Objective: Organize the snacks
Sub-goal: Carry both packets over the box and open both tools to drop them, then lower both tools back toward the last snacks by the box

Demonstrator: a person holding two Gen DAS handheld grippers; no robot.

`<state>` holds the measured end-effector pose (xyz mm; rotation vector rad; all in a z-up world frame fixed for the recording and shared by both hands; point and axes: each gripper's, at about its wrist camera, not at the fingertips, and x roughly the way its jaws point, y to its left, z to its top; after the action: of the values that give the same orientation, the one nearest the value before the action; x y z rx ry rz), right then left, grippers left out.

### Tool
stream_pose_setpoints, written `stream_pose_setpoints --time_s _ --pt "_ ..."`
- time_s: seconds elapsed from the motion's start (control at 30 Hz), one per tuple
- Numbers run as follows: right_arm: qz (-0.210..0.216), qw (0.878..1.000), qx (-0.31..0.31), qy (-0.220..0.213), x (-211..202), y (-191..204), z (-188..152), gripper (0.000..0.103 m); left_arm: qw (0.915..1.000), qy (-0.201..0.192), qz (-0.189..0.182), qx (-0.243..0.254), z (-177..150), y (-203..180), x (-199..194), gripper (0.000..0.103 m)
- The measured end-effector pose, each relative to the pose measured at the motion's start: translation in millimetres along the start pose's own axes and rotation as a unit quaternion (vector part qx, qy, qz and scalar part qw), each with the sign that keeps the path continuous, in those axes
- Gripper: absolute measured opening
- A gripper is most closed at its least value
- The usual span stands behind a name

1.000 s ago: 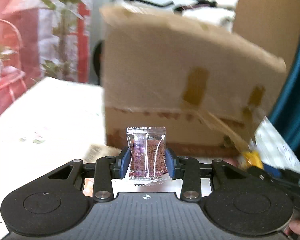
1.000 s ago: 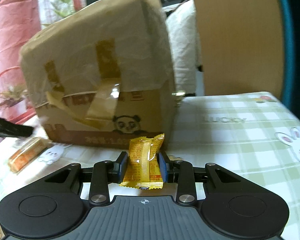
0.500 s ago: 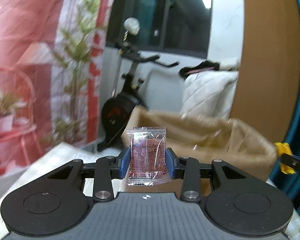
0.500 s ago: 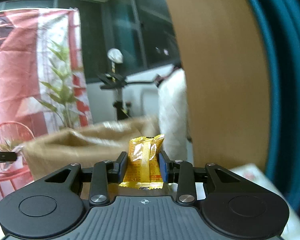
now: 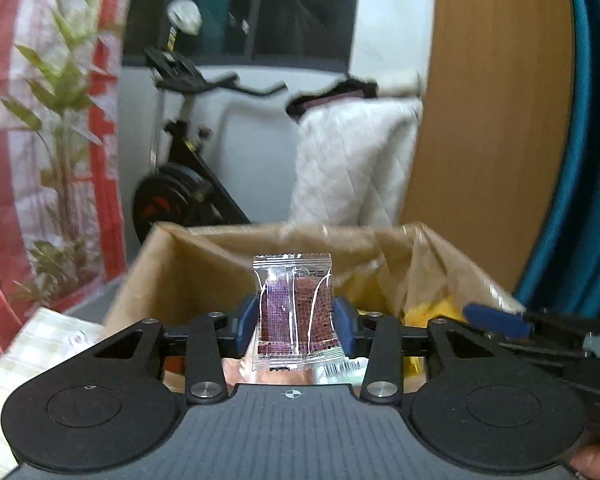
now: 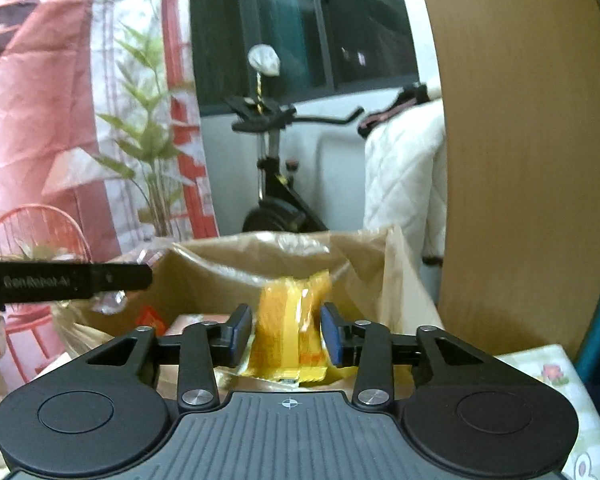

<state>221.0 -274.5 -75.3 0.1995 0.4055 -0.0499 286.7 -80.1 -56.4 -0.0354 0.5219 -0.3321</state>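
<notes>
Two claws hang over the open box (image 5: 204,272), each with one snack, so that a let-go packet falls inside rather than onto the bench (image 6: 540,368). At lower centre of the left view, the left claw (image 5: 296,320) is opening; its clear, dark-red packet (image 5: 296,312) stands upright between the pads, barely pinched if at all. At lower centre of the right view, the right claw (image 6: 286,330) is opening too, with gaps at both pads, and its yellow packet (image 6: 290,336) (blurred, probably dropping) is already free above the box's snacks.
</notes>
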Motion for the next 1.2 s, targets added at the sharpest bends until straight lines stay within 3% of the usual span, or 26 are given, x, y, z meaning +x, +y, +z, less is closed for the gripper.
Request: stream_pose_setpoints --time_s 0.1,0.27,0.37,0.5,0.67,0.97,1.2 --pt "0.001 1.000 -0.007 -0.009 -10 4 -4 0.057 0.9999 0.009 0.008 -0.002 -9 8 -2 0.060" --pt "0.011 1.000 -0.001 -0.010 -27 2 -4 0.060 0.9994 0.012 0.032 0.007 -11 15 -26 0.065" --pt "0.014 1.000 0.010 -0.012 -39 0 -6 0.070 0.9988 0.017 0.041 0.021 -10 14 -42 0.067" --pt "0.026 0.999 0.019 -0.017 -57 4 -10 0.090 0.9978 0.016 0.055 0.034 -8 9 -62 0.092" --pt "0.027 0.999 0.026 -0.016 -72 12 -18 0.102 0.9968 0.018 0.069 0.036 -14 13 -79 0.093" --pt "0.025 0.999 0.019 -0.004 -87 26 -49 0.102 0.9945 0.047 0.090 0.026 -42 29 -93 0.093" --pt "0.034 0.996 -0.042 0.073 -71 40 -88 0.102 0.9912 0.093 0.093 0.014 -82 52 -86 0.093"
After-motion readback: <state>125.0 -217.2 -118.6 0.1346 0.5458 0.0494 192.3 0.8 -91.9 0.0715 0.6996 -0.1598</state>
